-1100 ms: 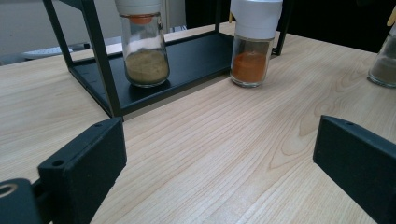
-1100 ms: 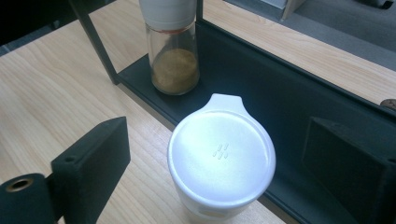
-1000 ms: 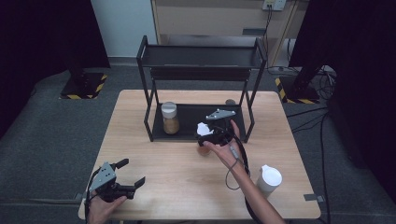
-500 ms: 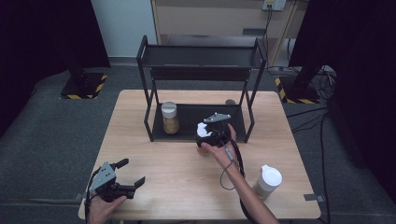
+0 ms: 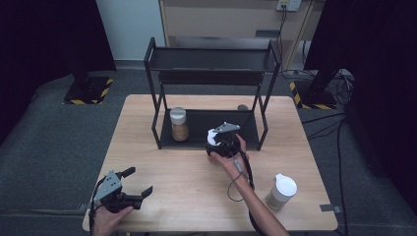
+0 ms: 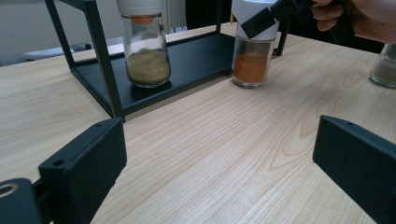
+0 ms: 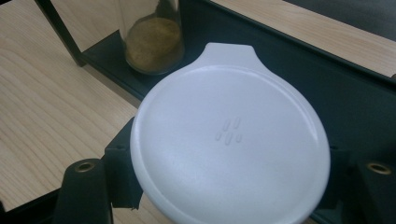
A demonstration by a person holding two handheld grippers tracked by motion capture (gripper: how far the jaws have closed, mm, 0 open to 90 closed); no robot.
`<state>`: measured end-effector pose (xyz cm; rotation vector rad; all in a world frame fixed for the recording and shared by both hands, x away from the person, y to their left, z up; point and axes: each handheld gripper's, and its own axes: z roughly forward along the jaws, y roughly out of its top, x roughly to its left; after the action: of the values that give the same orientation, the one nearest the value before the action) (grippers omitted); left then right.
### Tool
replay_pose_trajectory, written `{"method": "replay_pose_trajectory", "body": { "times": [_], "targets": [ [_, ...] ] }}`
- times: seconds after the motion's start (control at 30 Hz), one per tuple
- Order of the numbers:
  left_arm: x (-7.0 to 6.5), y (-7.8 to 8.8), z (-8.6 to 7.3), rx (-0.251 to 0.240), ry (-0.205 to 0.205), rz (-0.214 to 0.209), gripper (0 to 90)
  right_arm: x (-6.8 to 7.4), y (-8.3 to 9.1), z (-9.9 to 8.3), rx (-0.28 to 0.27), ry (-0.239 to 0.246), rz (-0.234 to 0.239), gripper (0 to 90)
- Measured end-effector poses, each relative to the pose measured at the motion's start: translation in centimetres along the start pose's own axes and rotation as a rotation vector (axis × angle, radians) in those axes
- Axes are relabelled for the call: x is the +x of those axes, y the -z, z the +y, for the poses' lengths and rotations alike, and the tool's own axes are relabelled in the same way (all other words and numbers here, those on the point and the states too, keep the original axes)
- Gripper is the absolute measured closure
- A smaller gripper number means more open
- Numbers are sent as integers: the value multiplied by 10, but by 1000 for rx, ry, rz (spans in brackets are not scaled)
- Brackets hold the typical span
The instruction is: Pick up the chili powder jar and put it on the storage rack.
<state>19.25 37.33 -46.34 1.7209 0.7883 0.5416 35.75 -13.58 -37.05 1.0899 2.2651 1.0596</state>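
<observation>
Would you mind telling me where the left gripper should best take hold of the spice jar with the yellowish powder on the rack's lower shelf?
Probably the glass body of the yellowish jar, below its white cap, approached level from the table's open front. It stands upright, and the rack puts a top shelf above and a post at its side, crowding a grip from above.

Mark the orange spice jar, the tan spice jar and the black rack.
orange spice jar (image 6: pixel 251 65): left gripper view, on the orange powder in the glass.
tan spice jar (image 5: pixel 179 129): high view, on the glass body.
black rack (image 5: pixel 210 59): high view, on the top shelf.
</observation>
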Motion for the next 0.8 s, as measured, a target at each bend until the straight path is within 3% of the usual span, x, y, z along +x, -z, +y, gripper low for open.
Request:
{"method": "replay_pose_trajectory", "body": {
  "times": [0.4,0.8],
  "targets": [
    [0,0,0,1,-1,-2,21,-2,3,2,3,-5,14,311],
    [0,0,0,1,-3,-4,22,-7,14,17,-16,8,41,311]
  ]
}}
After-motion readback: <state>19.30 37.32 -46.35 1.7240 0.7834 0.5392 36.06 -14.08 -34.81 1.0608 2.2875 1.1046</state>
